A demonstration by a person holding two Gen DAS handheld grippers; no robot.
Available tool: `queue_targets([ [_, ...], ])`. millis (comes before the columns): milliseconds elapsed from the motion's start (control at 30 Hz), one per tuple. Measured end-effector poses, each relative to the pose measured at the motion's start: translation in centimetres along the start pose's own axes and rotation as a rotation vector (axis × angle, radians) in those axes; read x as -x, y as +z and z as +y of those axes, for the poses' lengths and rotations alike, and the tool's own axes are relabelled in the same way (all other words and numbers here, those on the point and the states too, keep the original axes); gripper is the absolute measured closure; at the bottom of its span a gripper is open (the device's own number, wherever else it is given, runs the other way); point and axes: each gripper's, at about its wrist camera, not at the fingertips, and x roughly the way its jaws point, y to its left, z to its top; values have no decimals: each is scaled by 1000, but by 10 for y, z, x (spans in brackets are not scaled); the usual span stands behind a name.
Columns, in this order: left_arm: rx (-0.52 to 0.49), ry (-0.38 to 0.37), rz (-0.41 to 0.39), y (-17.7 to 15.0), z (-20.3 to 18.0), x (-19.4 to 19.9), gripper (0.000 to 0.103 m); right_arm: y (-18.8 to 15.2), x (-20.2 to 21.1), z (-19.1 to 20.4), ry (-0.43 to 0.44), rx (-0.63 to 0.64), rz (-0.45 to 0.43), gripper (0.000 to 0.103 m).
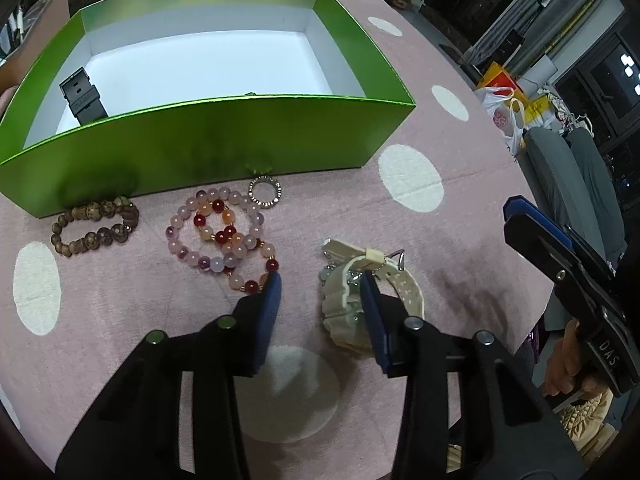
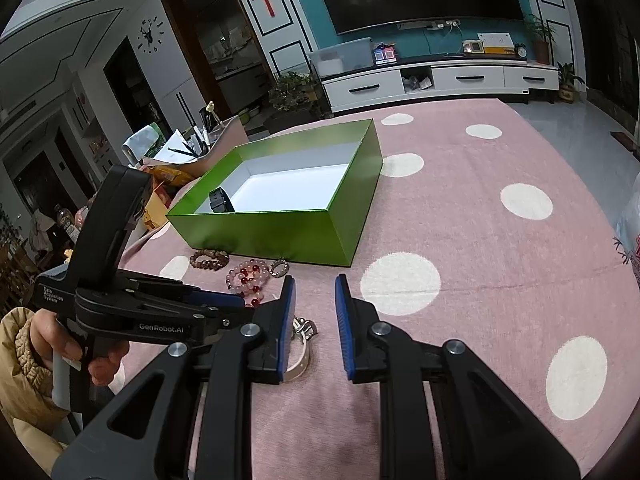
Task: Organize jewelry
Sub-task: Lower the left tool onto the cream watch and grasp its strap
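Table [image 2: 500, 240]: pink cloth with white dots, fills most of both views.

Box [image 1: 208, 140]: green outside, white inside, open top, standing on the cloth beyond the jewelry. One black watch [image 1: 83, 101] lies in its near left corner as the left wrist view shows it; the rest of the floor shows bare white.

Left gripper [image 1: 322, 282]: points steeply down at the cloth, jaws apart. The right finger [image 1: 374, 312] sits over the cream watch; the left finger tip is just beside the red beads at the near end of the pink bracelet. Neither pad can be seen pressing on anything; contact of the right pad with the watch cannot be told.

Right gripper [image 2: 316, 280]: jaws apart by a narrow gap, only cloth between them, nothing held. It hangs to the right of the left gripper.

Cream watch [image 1: 352, 284]: on the cloth, strap curled, buckle up, right of the bead bracelets.

Pink bracelet [image 1: 224, 232]: pink, white and red beads, coiled in overlapping loops in front of the box wall.

Brown bracelet [image 1: 94, 226]: wooden beads, left of the pink one, close to the box wall.

Ring [image 1: 265, 192]: silver, studded, flat on the cloth, just beside the box wall and touching the pink beads.
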Motion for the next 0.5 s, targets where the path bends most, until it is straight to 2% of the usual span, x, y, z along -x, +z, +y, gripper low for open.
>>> queue_targets([
  [300,9,2,6,4,0,-1,67,-2,-2,-2,5,-10,2,83],
  [433,25,-17,-38,3,5,8,67,-3,-3,1,23,-1,13,83],
  [500,40,-15,-66,3,10,16,67,-7,-6,7,64,16,37,83],
])
